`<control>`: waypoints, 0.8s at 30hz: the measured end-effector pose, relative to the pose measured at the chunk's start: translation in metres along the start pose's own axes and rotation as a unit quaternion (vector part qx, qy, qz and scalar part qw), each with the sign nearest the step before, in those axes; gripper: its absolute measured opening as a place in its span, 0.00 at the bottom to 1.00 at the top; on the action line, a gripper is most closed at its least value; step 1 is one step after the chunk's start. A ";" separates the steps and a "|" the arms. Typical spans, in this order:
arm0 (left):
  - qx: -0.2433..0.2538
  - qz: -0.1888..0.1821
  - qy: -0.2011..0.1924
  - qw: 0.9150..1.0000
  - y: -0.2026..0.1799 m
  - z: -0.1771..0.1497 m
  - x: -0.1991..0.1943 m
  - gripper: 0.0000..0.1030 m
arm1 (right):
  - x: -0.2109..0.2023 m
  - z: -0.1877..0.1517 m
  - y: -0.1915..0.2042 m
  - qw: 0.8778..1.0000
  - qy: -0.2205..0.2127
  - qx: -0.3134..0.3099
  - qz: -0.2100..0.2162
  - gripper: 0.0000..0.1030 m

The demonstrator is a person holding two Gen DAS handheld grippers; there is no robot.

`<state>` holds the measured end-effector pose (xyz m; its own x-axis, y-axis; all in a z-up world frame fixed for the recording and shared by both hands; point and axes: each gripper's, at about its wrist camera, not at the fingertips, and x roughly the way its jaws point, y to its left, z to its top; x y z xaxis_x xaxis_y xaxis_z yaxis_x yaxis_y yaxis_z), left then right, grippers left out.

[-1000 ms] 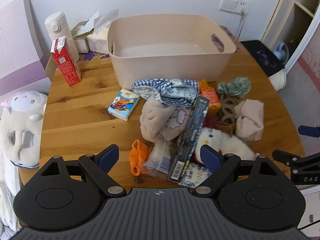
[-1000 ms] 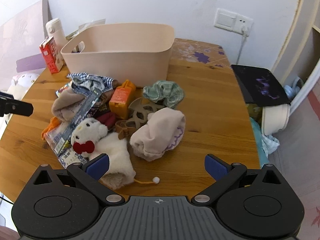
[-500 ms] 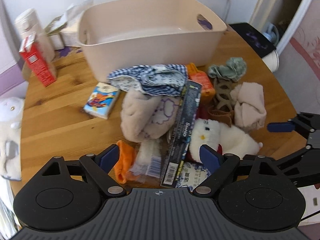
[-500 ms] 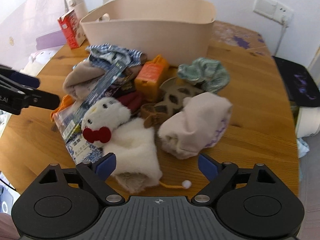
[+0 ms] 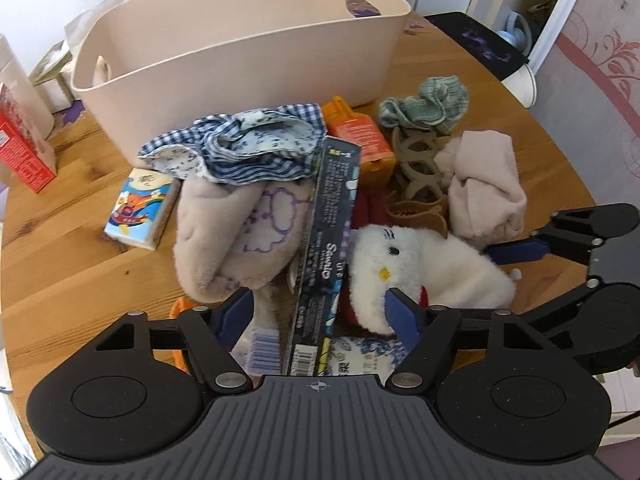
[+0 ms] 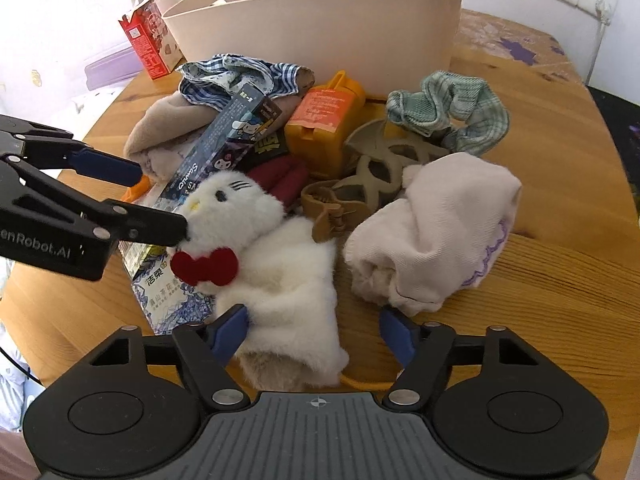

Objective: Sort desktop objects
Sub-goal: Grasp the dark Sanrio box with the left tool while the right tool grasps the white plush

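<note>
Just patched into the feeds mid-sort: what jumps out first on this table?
The heap of soft things in the middle of the wooden table: a fluffy white cat plush with a red bow lies at the front, a long dark printed carton slanting across the pile beside it. Behind the heap stands the big beige plastic tub. Both tools are closing: the left tool over the carton, the right tool over the plush's lower end.

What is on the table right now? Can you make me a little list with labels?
table: round, wooden
bin: big beige tub behind the pile
toy: white plush cat with red bow
long box: dark, lying across the pile
cloths: checked blue, green, cream
left tongs: closing over the long box, not pressing
right tongs: closing around the plush cat's bottom end
</note>
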<state>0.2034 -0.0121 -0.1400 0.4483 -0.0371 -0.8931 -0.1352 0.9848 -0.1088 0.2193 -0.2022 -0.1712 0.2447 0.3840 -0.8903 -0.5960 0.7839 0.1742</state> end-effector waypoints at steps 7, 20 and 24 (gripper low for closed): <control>-0.032 0.008 -0.010 0.999 0.006 0.004 -0.011 0.63 | 0.004 0.001 -0.007 1.000 0.005 0.000 0.023 0.61; -0.034 0.023 0.030 0.999 0.010 -0.003 0.007 0.57 | 0.008 0.004 -0.009 1.000 0.006 -0.007 0.030 0.62; -0.027 0.019 0.027 0.999 0.003 -0.001 0.013 0.53 | 0.008 0.003 -0.009 1.000 0.004 -0.006 0.030 0.59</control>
<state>0.2076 -0.0098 -0.1521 0.3930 -0.0109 -0.9195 -0.1985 0.9754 -0.0964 0.2290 -0.2046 -0.1784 0.2020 0.4263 -0.8817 -0.6189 0.7533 0.2224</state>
